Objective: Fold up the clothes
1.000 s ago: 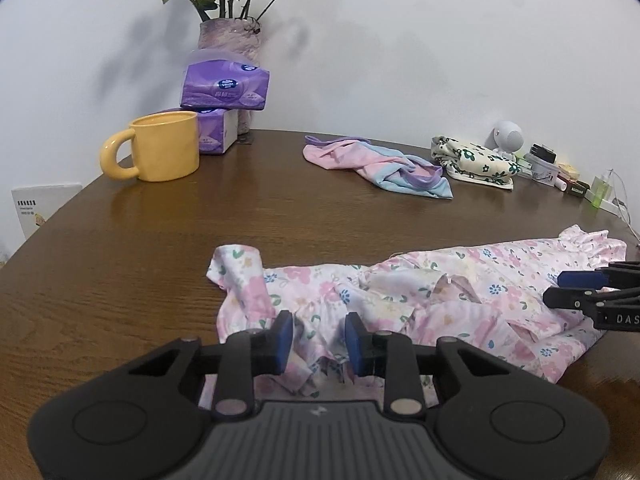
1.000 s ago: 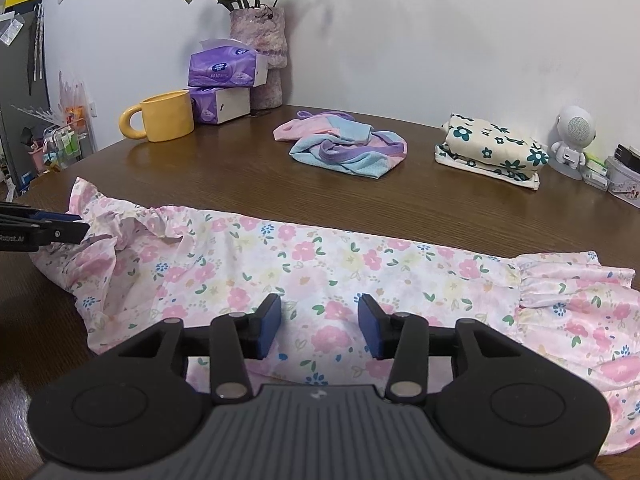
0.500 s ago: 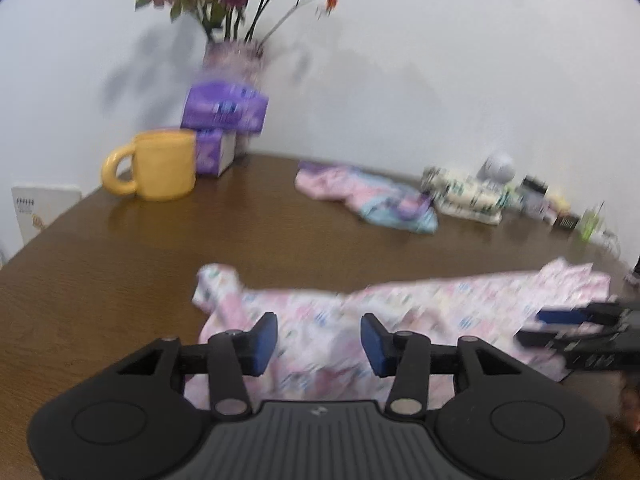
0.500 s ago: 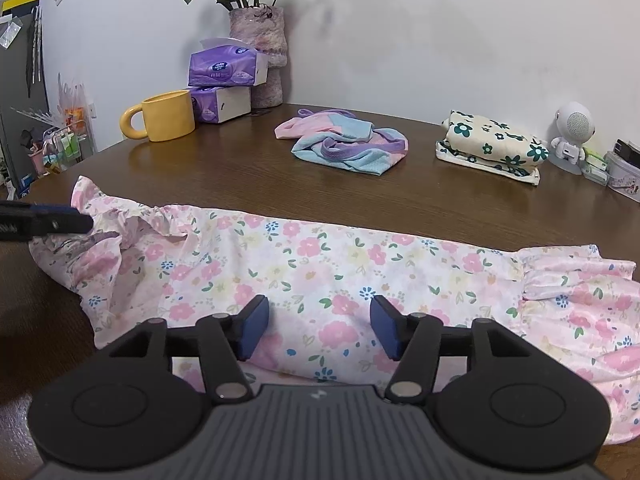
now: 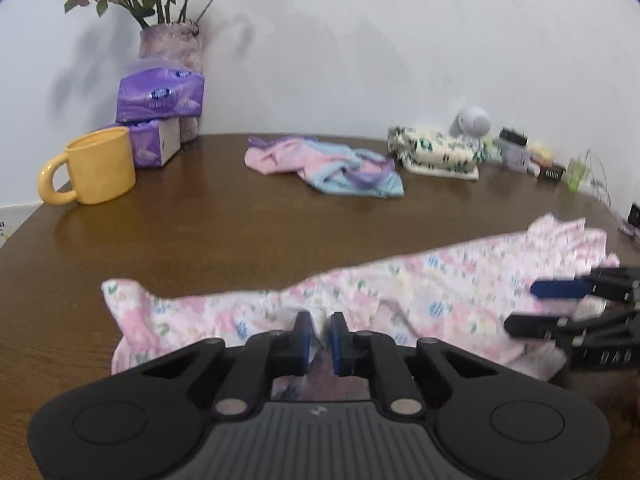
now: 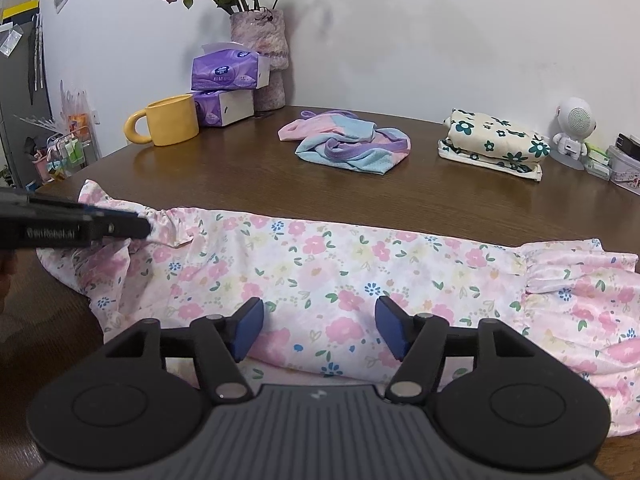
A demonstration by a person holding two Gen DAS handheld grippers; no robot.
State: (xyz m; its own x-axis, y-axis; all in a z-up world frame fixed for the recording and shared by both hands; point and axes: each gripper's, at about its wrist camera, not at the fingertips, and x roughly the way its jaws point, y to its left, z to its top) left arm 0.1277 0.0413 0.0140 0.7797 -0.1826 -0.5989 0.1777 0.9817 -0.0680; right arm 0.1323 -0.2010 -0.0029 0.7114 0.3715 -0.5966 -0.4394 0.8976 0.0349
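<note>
A pink floral garment [image 6: 320, 248] lies stretched in a long band across the near side of the brown table [image 6: 440, 200]. At its left end, my left gripper [image 5: 320, 338] is closing, with a fold of the cloth [image 5: 440, 288] pinched between its blue pads. In the right wrist view it appears from the side as a dark bar [image 6: 136, 224] at the ruffled end. My right gripper [image 6: 320, 328] hovers over the middle of the garment. Its jaws are opening and nothing is gripped between them. It also shows at the right edge [image 5: 532, 308] of the left wrist view.
A yellow mug [image 6: 170, 120], stacked purple tissue packs [image 6: 228, 68] and a flower vase [image 6: 260, 40] stand at the back left. A crumpled pastel cloth [image 6: 348, 140] and a folded cream floral cloth [image 6: 496, 144] lie further back. Beside them stand a small white figure [image 6: 574, 128] and clutter.
My left gripper spread its jaws, shifted along the garment's left end, then closed on a fold. The right gripper's jaws widened while it stayed in place. The garment now lies straighter.
</note>
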